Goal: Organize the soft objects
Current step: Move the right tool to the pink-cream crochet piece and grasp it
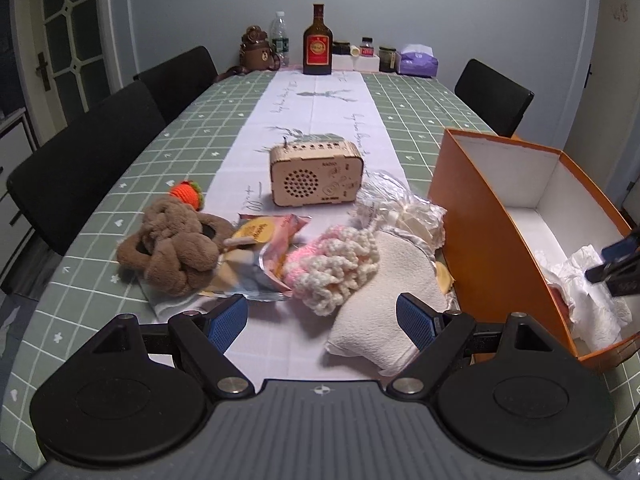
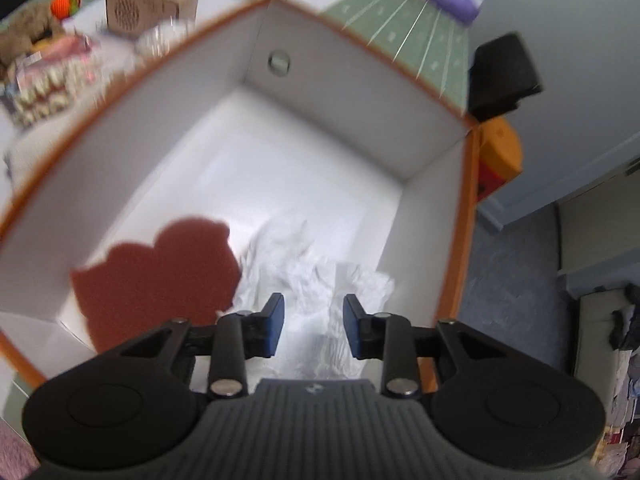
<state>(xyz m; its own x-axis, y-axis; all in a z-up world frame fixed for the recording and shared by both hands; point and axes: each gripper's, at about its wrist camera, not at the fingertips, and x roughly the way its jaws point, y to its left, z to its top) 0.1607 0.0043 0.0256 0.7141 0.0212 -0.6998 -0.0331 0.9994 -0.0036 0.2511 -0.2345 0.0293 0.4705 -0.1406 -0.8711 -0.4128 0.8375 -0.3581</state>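
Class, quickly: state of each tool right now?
Left tool: open, holding nothing, above the table near the white pillow.
Right tool: open, empty, over the orange box.

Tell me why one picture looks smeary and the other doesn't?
Right wrist view: motion blur smears the orange box, the white paper inside and the table stuff. Left wrist view: sharp, only the fisheye bends the table edges; the wooden radio is crisp.

We see the box on the table's right side, crumpled paper inside it beside a flat pad. Left of the box lies the soft pile; the radio sits behind it.
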